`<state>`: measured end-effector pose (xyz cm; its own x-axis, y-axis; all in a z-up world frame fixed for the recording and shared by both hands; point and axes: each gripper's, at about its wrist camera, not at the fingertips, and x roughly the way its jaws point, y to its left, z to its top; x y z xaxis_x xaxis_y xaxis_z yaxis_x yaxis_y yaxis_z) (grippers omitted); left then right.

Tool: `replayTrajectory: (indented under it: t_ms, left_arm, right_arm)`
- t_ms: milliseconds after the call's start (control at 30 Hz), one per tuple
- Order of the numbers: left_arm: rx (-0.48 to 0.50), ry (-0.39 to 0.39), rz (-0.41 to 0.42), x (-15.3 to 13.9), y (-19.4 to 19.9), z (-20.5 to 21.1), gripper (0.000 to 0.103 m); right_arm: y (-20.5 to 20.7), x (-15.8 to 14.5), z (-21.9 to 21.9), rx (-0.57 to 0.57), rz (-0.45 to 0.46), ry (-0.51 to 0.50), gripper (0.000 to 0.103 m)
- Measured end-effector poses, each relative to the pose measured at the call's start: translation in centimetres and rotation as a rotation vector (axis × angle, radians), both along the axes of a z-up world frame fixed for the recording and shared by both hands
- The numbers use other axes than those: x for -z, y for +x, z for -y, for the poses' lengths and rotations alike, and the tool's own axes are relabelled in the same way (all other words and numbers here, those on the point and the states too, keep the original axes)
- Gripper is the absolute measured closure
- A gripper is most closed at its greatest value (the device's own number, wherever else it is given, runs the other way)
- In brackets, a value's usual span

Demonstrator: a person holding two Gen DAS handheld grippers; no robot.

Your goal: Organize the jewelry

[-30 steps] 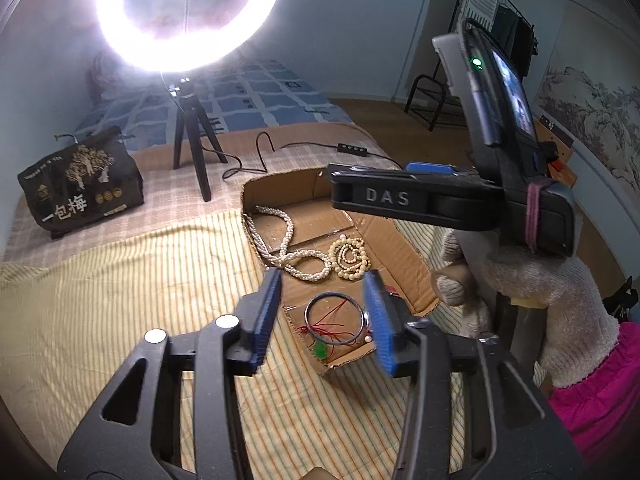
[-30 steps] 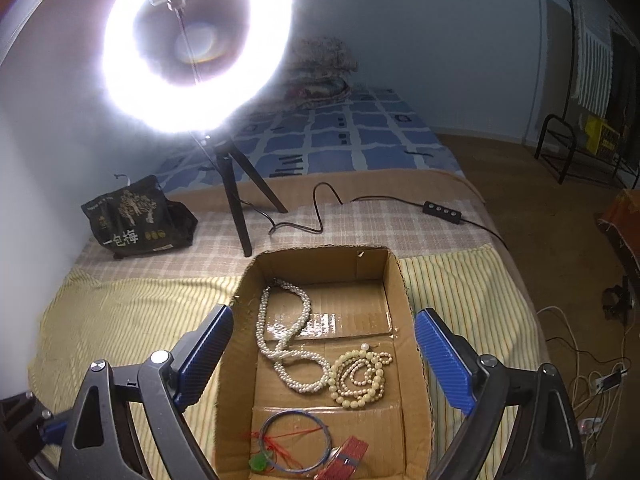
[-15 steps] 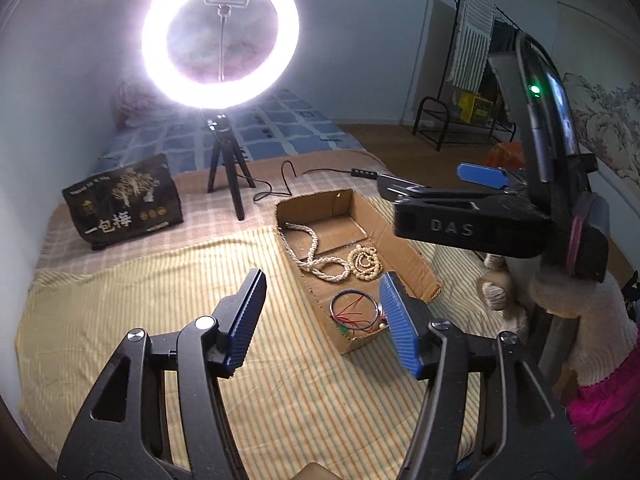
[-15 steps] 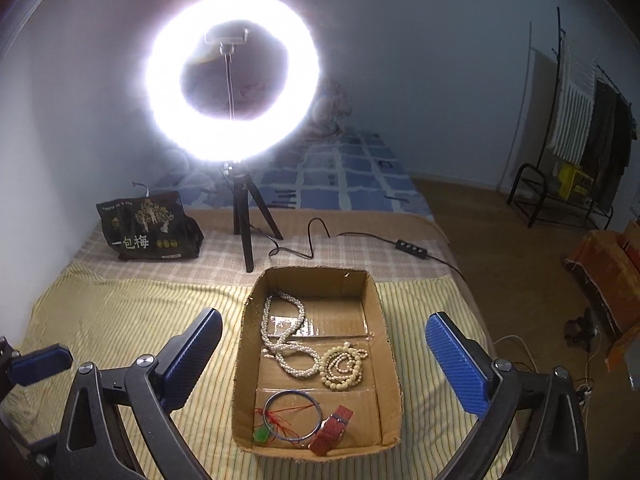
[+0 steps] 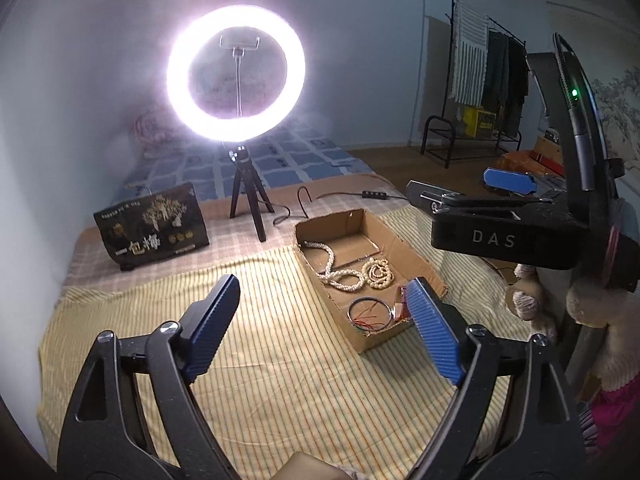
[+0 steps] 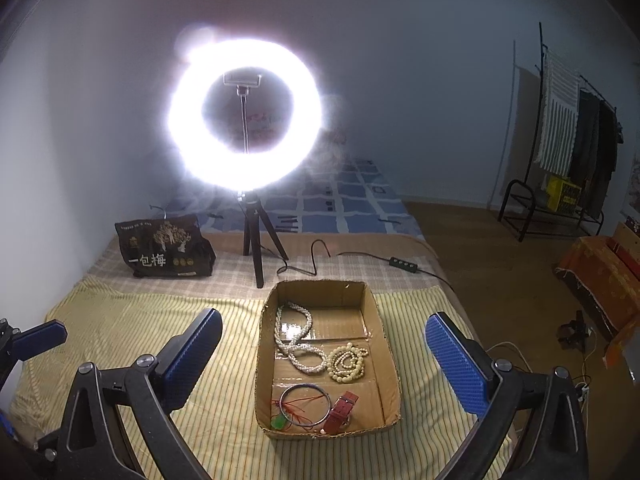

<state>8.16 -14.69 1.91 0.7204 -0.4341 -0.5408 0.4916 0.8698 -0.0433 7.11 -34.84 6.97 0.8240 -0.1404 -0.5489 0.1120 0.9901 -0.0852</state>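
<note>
An open cardboard box (image 6: 267,332) lies on the striped bed cover; it also shows in the left wrist view (image 5: 412,250). Inside lie a white pearl necklace (image 6: 294,338), a cream bead bracelet (image 6: 347,364), a metal bangle with red thread and a green pendant (image 6: 304,404) and a red-strapped watch (image 6: 340,408). My left gripper (image 5: 324,332) is open and empty, above the cover left of the box. My right gripper (image 6: 324,364) is open and empty, held high above the box's near end; its body (image 5: 508,232) shows in the left wrist view.
A lit ring light on a small tripod (image 6: 246,128) stands behind the box, its cable and switch (image 6: 402,263) trailing right. A black printed bag (image 6: 164,252) sits at the back left. The bed's edge and the floor with a clothes rack (image 6: 568,140) lie to the right.
Both grippers have pulled up and back from the box, so it looks smaller and farther. The left gripper has opened wider. The jewelry has not moved.
</note>
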Motion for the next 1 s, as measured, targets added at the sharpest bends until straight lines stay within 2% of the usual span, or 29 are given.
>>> replayTrajectory:
  t_ms: [200,400,667,1000]
  left_arm:
    - [-0.001,0.028,0.069,0.0,-1.0,0.1,0.001]
    - [-0.01,0.08,0.077,0.7,-0.9,0.6,0.0]
    - [-0.031,0.109,0.035,1.7,-0.2,0.7,0.0]
    - [-0.03,0.104,0.003,2.1,0.3,0.7,0.0]
  right_arm:
    - [-1.2,-0.1,-0.9,-0.001,0.049,-0.031,0.0]
    - [-1.0,0.8,-0.8,0.004,0.041,-0.026,0.0]
    - [-1.3,1.2,-0.4,0.033,0.057,-0.018,0.0]
    - [-1.2,1.8,-0.5,0.014,0.038,-0.028,0.0]
